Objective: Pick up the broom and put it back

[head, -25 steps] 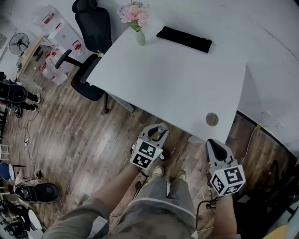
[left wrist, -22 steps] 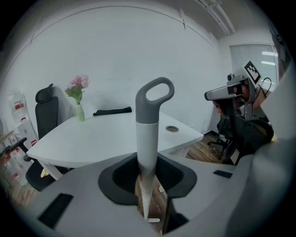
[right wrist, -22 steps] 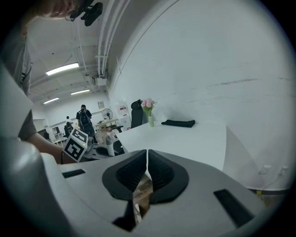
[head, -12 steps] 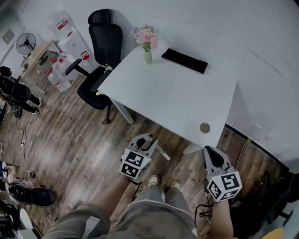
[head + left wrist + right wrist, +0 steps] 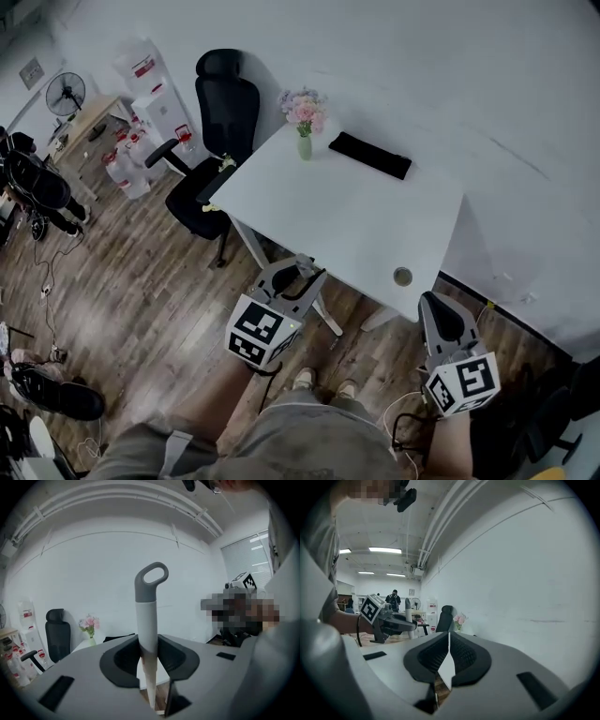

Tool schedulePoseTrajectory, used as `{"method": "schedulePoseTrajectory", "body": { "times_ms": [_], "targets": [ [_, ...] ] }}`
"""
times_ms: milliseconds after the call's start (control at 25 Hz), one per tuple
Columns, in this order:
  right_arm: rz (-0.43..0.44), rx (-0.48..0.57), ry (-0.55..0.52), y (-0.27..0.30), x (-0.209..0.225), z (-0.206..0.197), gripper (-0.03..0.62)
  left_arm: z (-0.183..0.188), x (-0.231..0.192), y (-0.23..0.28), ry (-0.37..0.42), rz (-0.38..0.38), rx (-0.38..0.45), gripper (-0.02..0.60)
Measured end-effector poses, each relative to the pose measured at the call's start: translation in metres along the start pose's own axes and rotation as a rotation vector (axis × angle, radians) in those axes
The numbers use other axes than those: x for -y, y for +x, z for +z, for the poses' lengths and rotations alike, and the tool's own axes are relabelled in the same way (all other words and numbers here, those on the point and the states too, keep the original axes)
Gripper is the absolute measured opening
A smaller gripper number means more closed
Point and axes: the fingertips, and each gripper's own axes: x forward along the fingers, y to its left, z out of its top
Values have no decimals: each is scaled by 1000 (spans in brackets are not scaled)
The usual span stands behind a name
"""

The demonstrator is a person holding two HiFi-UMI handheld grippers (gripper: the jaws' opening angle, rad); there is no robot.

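The broom's handle, a white shaft with a grey loop at its top, stands upright between the jaws of my left gripper, which is shut on it. In the head view the left gripper is held in front of the white table's near edge, with the grey handle top between its fingers. My right gripper hangs to the right, near the table's corner; its jaws are shut with nothing in them. The broom's head is hidden. The right gripper view also catches the left gripper with the handle.
A white table stands ahead, bearing a vase of pink flowers and a flat black thing. A black office chair stands at its left. Boxes and a fan are at the far left. Cables lie on the wooden floor.
Both grippers have risen with the broom handle still in the left one. The head view has pulled back and now takes in more of the room and wall.
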Motion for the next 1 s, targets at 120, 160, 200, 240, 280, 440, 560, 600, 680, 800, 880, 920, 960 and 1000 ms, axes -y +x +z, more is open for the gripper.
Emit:
{"method": "schedulePoseTrajectory", "body": {
  "times_ms": [120,160,200,240,280,440,560,600,680,800,880,920,960,1000],
  "targets": [
    [8,47,-14,-9,-2,26,35,26,1,-13,11,1,37,110],
    [13,60,-19,-13,-4,33,37,31,1,-19,13,1,44,110],
    [18,72,-24,-16,-6,39,35,36,2,-25,16,2,47,110],
    [25,82,-30,-19,-8,45,35,39,4,-31,19,1,47,110],
    [32,88,-38,-22,-11,50,37,42,5,-37,22,1,45,110],
    [73,85,-89,-27,-20,62,35,44,8,-54,28,11,28,110],
    [83,85,-95,-26,-21,61,35,36,8,-60,29,24,4,110],
    [81,93,-88,-27,-21,61,35,33,8,-60,28,29,-7,110],
    [82,107,-68,-27,-21,62,35,28,7,-61,25,38,-25,110],
    [96,105,-47,-23,-22,59,35,25,3,-64,15,56,-32,110],
    [111,91,-45,-18,-24,55,37,24,0,-65,10,66,-34,110],
    [118,85,-45,-15,-25,53,37,24,-1,-65,8,69,-35,110],
    [125,81,-44,-12,-26,51,35,23,-2,-65,6,74,-37,110],
    [132,80,-42,-10,-26,50,35,22,-3,-66,5,78,-38,110]
  ]
}}
